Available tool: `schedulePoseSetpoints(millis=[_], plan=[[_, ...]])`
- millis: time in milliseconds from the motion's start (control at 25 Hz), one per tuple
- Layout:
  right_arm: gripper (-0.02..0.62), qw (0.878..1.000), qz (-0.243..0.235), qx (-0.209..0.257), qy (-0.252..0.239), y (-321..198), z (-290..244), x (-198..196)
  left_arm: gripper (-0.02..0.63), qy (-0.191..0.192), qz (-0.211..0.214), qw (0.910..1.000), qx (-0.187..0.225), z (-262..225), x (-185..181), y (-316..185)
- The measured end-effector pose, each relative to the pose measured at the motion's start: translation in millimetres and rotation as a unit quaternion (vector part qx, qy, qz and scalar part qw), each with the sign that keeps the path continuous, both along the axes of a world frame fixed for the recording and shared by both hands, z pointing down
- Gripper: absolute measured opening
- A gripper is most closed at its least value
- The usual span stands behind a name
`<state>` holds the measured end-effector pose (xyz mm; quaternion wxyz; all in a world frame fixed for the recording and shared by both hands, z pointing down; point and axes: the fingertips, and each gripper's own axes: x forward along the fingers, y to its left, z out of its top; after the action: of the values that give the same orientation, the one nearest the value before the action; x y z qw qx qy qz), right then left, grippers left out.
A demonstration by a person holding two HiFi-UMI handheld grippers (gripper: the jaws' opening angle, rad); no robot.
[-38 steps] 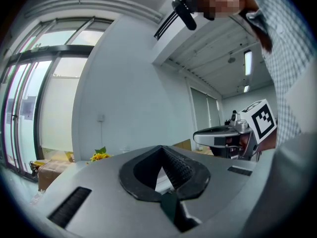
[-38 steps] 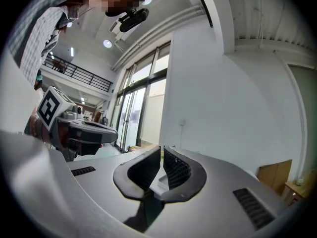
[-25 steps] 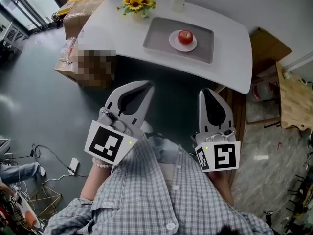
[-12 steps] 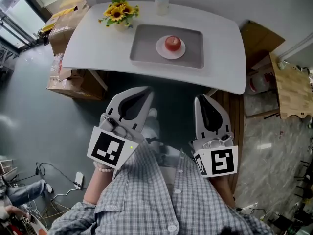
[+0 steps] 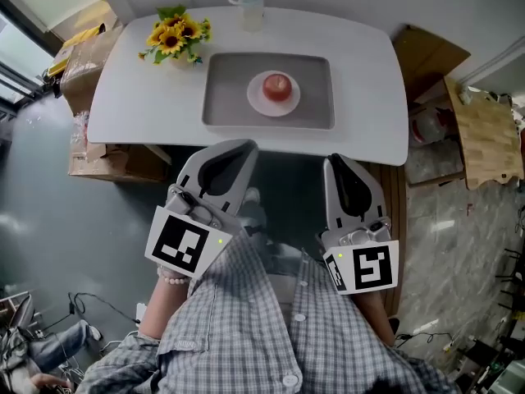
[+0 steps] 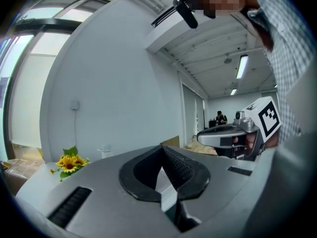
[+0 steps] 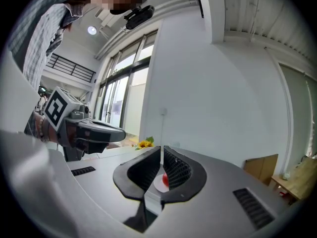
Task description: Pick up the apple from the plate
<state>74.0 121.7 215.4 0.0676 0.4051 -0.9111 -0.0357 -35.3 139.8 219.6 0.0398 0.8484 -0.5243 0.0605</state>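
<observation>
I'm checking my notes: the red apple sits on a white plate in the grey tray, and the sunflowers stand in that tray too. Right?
Not quite. The head view shows the sunflowers on the table, outside the tray; the apple is on the plate in it.

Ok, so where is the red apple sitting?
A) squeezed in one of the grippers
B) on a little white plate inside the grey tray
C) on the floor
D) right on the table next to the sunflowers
B: in the head view the apple rests on the white plate, and that plate sits inside the grey tray on the table.
</observation>
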Motion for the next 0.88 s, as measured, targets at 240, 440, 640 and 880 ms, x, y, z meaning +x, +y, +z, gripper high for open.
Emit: schedulePoseSetpoints(millis=[240, 440, 640, 880], plan=[[0.032, 1.0, 0.015, 0.001, 0.006, -33.5, 0.6, -17.3, 0.011, 0.009, 0.009, 0.9999, -0.001, 1.9, -21.7, -41.3], [0.032, 0.999, 0.031, 0.0, 0.01, -65.6, 1.7, -30.2, 0.011, 0.013, 0.016, 0.9998, -0.003, 4.4, -42.0, -75.5], [0.032, 0.999, 0.049, -0.005, 0.012, -92.6, 8.8, -43.9, 0.011, 0.013, 0.027, 0.9995, -0.009, 12.9, -61.1, -105.7], [0.032, 0.997, 0.07, -0.013, 0.019, -117.0, 20.2, -58.0, 0.011, 0.016, 0.043, 0.9989, -0.013, 23.5, -77.8, -133.3]])
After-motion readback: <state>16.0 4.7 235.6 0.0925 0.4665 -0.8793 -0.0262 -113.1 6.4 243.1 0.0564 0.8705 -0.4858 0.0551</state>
